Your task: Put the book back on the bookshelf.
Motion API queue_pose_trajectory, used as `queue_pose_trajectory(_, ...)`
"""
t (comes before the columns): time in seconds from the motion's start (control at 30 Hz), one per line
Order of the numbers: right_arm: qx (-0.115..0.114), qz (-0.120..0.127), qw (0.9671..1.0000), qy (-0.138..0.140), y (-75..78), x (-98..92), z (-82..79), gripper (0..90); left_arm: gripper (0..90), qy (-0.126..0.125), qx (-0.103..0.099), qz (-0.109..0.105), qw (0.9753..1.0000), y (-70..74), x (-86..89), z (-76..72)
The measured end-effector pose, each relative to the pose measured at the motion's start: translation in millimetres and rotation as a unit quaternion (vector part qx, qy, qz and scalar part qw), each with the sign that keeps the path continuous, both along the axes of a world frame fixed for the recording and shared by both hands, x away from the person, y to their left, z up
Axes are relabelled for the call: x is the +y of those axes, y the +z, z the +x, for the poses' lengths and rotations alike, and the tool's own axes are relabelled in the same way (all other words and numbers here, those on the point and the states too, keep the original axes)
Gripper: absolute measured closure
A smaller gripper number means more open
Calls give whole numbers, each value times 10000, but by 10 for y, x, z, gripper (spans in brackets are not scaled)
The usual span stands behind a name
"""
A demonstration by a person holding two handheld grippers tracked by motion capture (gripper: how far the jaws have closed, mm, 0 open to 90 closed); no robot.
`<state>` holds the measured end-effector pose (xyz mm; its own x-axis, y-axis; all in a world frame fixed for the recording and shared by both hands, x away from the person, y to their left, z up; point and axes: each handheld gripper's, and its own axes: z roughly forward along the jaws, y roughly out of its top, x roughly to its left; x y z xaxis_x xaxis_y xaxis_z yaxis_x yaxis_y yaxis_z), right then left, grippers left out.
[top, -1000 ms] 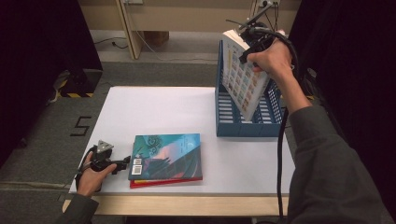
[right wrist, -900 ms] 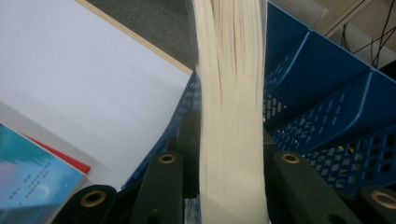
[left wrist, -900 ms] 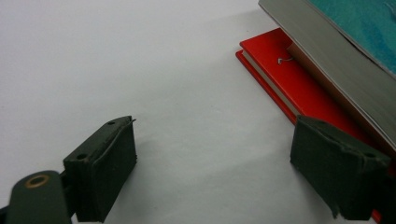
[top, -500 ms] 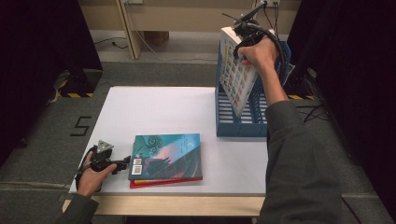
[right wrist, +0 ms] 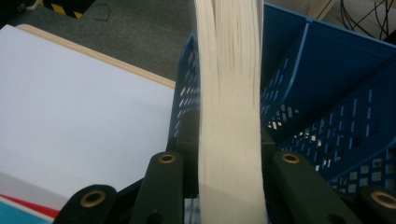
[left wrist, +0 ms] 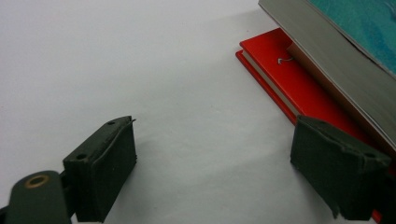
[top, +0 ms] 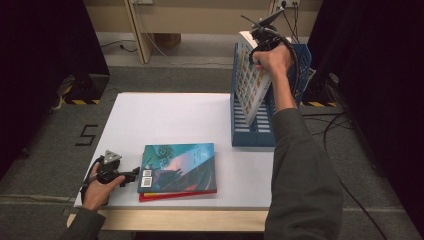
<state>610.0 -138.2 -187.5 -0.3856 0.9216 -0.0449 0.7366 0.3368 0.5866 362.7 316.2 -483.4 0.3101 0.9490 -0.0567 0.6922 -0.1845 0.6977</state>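
Right gripper (top: pixel 260 31) has its fingers (right wrist: pixel 163 186) pinched on the page edge of a tall book (top: pixel 251 80), one pad each side of the page block; held by the top edge, the book hangs below the fingers and tilts, lower end down among the slots of the blue file rack (top: pixel 255 131), likely so it can drop upright into a compartment. Which slot it is over, can't tell. Left gripper (top: pixel 131 174) rests low on the table, fingers (left wrist: pixel 105 161) spread wide with nothing between them; the stack sits just past the far fingertip, teal book (top: pixel 179 167) on top of a red book (top: pixel 172 195), the teal one's page edge overhanging the red cover in the left gripper view. Probably parked there for the next pick. Surface is a plain white tabletop (top: pixel 165 117) with a wood front edge. Room: grey carpet, black curtains both sides, cables on the floor, and a number 5 marking (top: pixel 86 135) left of the table.
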Motion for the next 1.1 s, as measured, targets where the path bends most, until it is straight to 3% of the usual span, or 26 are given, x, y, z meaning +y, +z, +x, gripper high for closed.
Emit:
queue_pose_trajectory(0.3,58,146,9996,-230,-269,26,125,738,132,1,-1,0,10000,0,-1,-1)
queue_pose_trajectory(0.73,200,257,9990,-321,-596,40,210,732,132,1,-2,-1,10000,0,-1,-1)
queue_pose_trajectory(0.83,124,305,9990,-318,-633,52,211,721,132,0,-2,-1,10000,0,0,-1)
queue_pose_trajectory(1.03,25,500,9985,-207,-566,48,159,679,133,0,-11,0,10000,0,-1,-3)
queue_pose_trajectory(1.1,0,716,9971,-251,-559,4,132,657,133,2,-11,-3,10000,-1,-1,-3)
